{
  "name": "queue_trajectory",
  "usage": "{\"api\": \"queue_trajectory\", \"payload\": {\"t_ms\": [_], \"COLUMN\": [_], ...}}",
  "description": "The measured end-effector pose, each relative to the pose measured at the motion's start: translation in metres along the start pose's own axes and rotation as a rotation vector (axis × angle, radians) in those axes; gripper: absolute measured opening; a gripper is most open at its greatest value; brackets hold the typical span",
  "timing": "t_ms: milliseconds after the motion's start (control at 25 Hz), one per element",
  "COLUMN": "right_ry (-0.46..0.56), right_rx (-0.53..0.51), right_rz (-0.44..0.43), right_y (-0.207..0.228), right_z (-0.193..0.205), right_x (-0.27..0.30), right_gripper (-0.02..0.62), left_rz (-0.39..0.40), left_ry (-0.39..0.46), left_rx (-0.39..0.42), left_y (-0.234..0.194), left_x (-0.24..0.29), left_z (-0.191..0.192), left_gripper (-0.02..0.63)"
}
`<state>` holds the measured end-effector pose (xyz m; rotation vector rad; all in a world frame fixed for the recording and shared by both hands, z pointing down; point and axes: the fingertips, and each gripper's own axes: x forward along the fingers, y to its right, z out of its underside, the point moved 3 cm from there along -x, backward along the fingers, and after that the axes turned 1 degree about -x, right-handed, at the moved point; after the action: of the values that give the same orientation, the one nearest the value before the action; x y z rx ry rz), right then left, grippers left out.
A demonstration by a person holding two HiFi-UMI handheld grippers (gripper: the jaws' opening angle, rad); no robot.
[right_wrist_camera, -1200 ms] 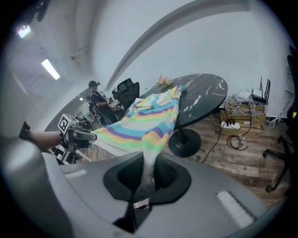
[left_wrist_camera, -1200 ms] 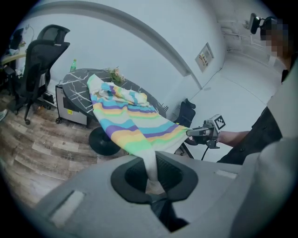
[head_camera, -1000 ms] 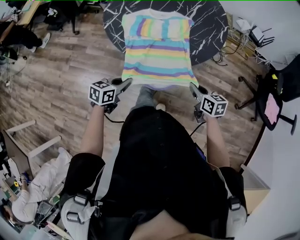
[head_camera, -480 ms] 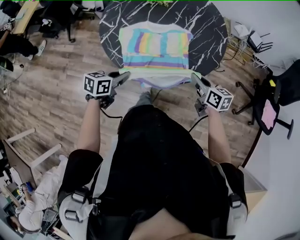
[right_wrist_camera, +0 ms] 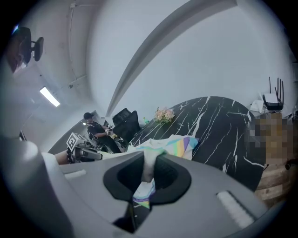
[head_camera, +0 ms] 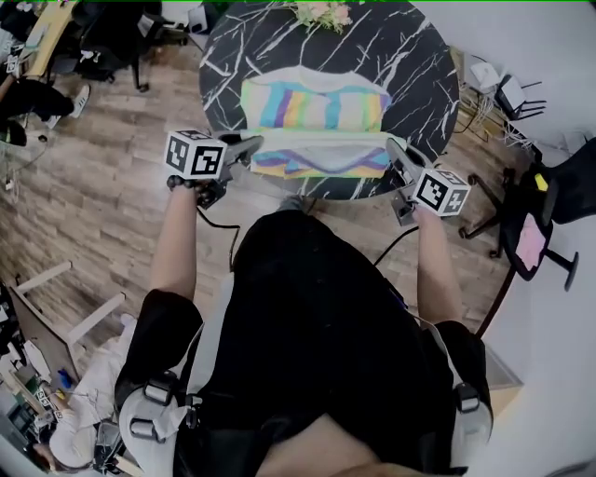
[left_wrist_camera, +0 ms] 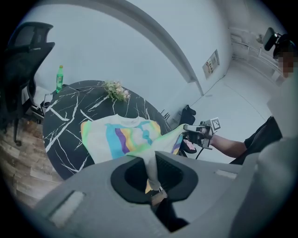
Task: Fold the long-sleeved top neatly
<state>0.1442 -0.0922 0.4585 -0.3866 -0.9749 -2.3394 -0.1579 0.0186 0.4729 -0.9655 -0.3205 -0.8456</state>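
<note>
Head view. A round black marbled bench (head_camera: 424,65) fills the 12 o'clock part of the field above the person (head_camera: 317,326). The long-sleeved top (head_camera: 317,107), striped in pastel bands, lies flat on the bench with its neckline toward 12 o'clock. Across its upper part lie panels whose stripes run upright. Its lower hem is raised off the bench and stretched taut from 9 to 3 o'clock, just above the bench's near edge.

The left hand-held gripper (head_camera: 250,146) is at the hem's 9 o'clock end and the right hand-held gripper (head_camera: 393,149) at its 3 o'clock end. A spray of flowers (head_camera: 317,11) lies at the bench's 12 o'clock rim. An office chair (head_camera: 549,186) stands on the wooden floor (head_camera: 112,140) at 3 o'clock, clear of the bench.

Left gripper view. The jaws of the left hand-held gripper (left_wrist_camera: 157,193) are closed on a corner of the top (left_wrist_camera: 116,139), and the cloth rises from them toward the bench (left_wrist_camera: 65,121). The only container in view, a green bottle (left_wrist_camera: 59,78), stands upright at the bench's far rim, at 10 o'clock from the flowers (left_wrist_camera: 116,90). Its contents cannot be made out.

Right gripper view. The jaws of the right hand-held gripper (right_wrist_camera: 142,193) are clamped on the opposite hem corner of the top (right_wrist_camera: 179,144).
</note>
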Motion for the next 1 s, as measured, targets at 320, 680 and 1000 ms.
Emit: {"api": "queue_trajectory", "payload": {"t_ms": [320,680,1000], "right_ry": [-0.004,-0.043,-0.082], "right_rx": [-0.005,0.043,0.106], "right_rz": [0.023,0.083,0.148], "right_y": [0.021,0.056,0.083], "right_z": [-0.045,-0.056,-0.056], "right_x": [0.053,0.106,0.141], "right_gripper": [0.021,0.021,0.022], "left_rz": [0.027,0.035,0.036], "left_ry": [-0.06,-0.116,-0.113], "left_rx": [-0.026,-0.128,-0.266], "left_y": [-0.044,-0.101,-0.142], "left_x": [0.017,0.049,0.068], "left_z": [-0.049,-0.076,-0.083], "left_gripper": [0.021,0.029,0.089]}}
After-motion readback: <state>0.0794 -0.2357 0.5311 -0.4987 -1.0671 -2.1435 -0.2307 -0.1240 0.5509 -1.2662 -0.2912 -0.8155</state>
